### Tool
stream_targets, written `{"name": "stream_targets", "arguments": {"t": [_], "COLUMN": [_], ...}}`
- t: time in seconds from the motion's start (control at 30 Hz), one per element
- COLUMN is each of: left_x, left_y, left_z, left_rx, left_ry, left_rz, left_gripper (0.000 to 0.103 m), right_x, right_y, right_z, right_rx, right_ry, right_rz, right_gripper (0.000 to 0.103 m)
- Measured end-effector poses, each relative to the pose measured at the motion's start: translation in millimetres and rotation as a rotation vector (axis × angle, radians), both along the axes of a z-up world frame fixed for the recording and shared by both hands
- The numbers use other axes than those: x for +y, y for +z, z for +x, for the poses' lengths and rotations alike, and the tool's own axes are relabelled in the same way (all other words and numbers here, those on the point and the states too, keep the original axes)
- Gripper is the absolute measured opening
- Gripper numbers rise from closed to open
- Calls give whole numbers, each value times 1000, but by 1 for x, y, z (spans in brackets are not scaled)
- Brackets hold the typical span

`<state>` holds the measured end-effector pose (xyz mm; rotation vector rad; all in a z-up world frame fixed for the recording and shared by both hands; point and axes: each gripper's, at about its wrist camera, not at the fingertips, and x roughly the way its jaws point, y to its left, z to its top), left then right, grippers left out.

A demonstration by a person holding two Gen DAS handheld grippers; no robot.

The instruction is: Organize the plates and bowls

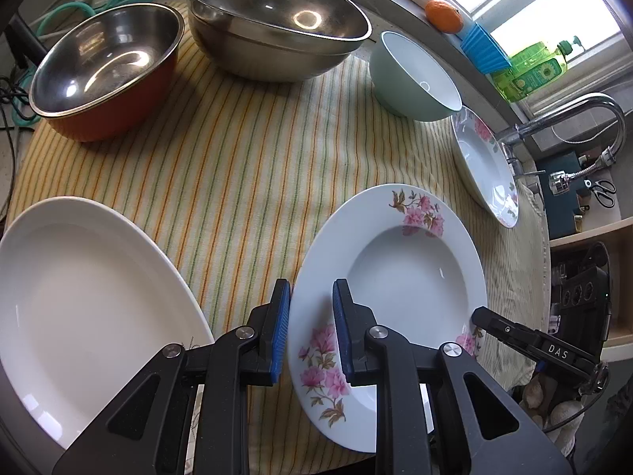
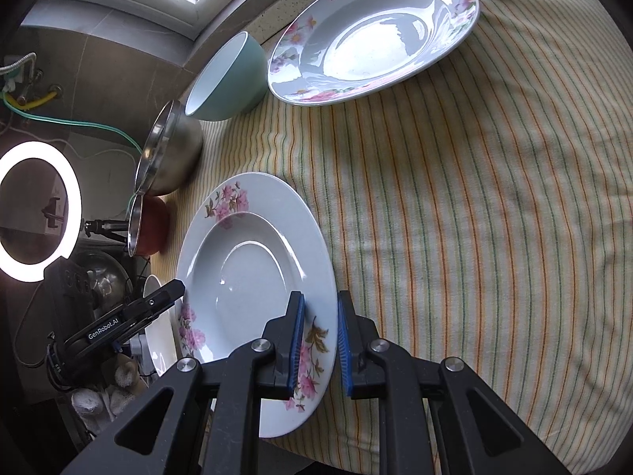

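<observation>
Holding the near flowered plate by both rims, we grip it at the cloth's front edge: left gripper narrowed on its left rim, right gripper narrowed on the right. Next, we judge, lift it level toward the second flowered plate for stacking.

White letters "DAS" stand on the right hand-held gripper, near right. "GenRobot.AI" runs along the left hand-held gripper, near left. The green bottle's label is unreadable.
</observation>
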<state>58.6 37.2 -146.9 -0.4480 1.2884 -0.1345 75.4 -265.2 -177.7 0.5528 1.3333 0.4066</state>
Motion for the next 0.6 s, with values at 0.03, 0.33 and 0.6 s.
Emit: {"name": "stream_targets", "arguments": {"t": [0.03,0.33,0.6], "left_x": [-1,-4,-4], "left_y": [0,0,-2], "left_z": [-1,-10,-16], "left_rx": [0,0,6], "left_ry": [-1,-7,-7], "left_rz": [0,4,4], "left_gripper": [20,20,20], "right_x": [1,0,-1], "right_y": [-1,-4,-6], "right_z": [-1,-13,-19], "right_rx": [2,7,12], "right_ry": [-1,-12,-11], "right_rz": [1,6,7], "right_gripper": [16,16,16]}}
